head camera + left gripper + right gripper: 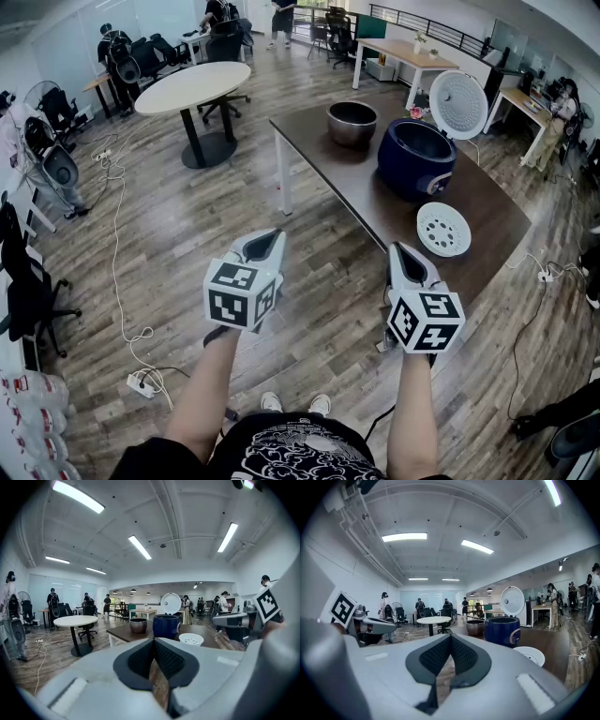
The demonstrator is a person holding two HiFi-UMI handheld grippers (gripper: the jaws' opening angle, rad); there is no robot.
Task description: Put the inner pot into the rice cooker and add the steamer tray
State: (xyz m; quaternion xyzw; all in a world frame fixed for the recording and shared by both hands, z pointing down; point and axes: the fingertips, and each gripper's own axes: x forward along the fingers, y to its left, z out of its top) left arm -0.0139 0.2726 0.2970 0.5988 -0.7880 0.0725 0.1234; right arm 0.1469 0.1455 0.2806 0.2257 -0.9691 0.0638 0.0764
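Observation:
A dark table (pixel 375 202) stands ahead of me on the wooden floor. On it sit the metal inner pot (pixel 352 123), the blue rice cooker (pixel 416 155) with its white lid (pixel 458 103) raised, and the white steamer tray (pixel 443 229) near the front edge. My left gripper (pixel 265 244) and right gripper (pixel 405 259) hover over the floor short of the table, both shut and empty. The left gripper view shows the pot (pixel 138 625), cooker (pixel 166 626) and tray (pixel 191 640) beyond its closed jaws. The right gripper view shows the cooker (pixel 502 631) and tray (pixel 528 656) too.
A round white table (pixel 193 86) with office chairs stands to the left. Cables and a power strip (pixel 142 382) lie on the floor at the left. Desks (pixel 405 52) and several people are at the back of the room.

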